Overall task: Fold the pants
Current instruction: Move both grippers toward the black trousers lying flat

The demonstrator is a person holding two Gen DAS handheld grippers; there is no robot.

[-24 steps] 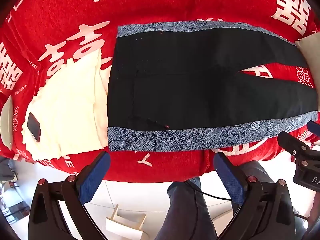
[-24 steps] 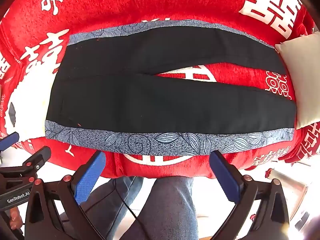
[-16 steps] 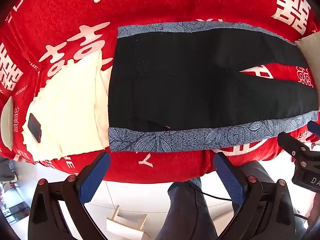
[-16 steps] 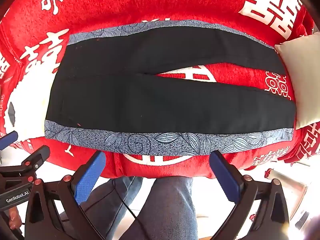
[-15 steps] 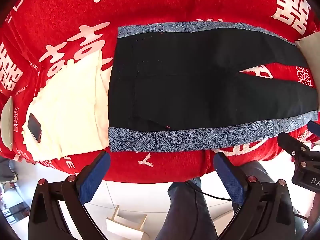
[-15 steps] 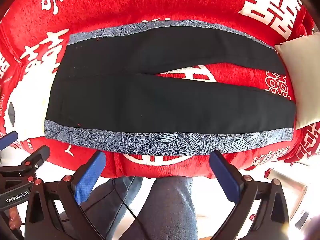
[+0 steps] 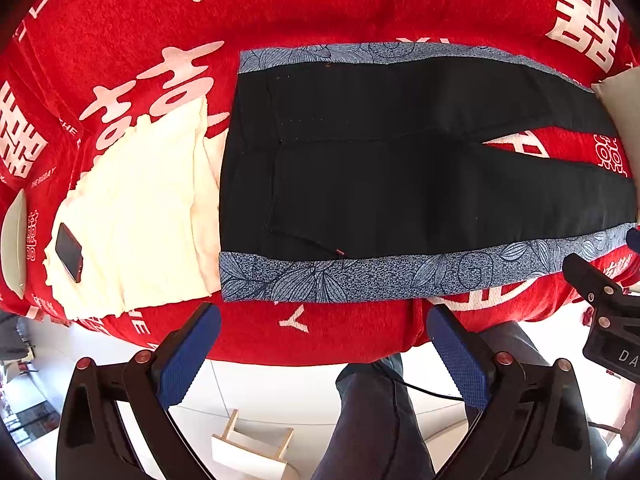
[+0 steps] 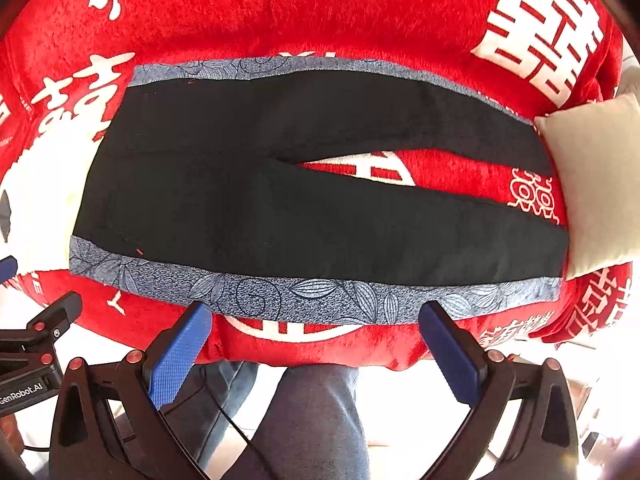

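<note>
Black pants [image 7: 380,176] with blue floral side stripes lie flat and unfolded on a red blanket [image 7: 120,20], waist at the left, legs spread to the right. They also show in the right wrist view [image 8: 280,200]. My left gripper [image 7: 324,320] is open and empty, held off the bed's near edge below the waist and hip. My right gripper [image 8: 316,320] is open and empty, just short of the near leg's floral stripe [image 8: 304,296]. Each gripper shows at the edge of the other's view.
A cream cloth [image 7: 136,216] with a dark phone [image 7: 69,251] on it lies left of the waist. A beige cushion [image 8: 596,184] sits against the leg ends at the right. The person's legs [image 8: 316,420] and a wooden stool [image 7: 252,448] are below the bed edge.
Both grippers have edged very slightly toward the bed; the pants have not moved.
</note>
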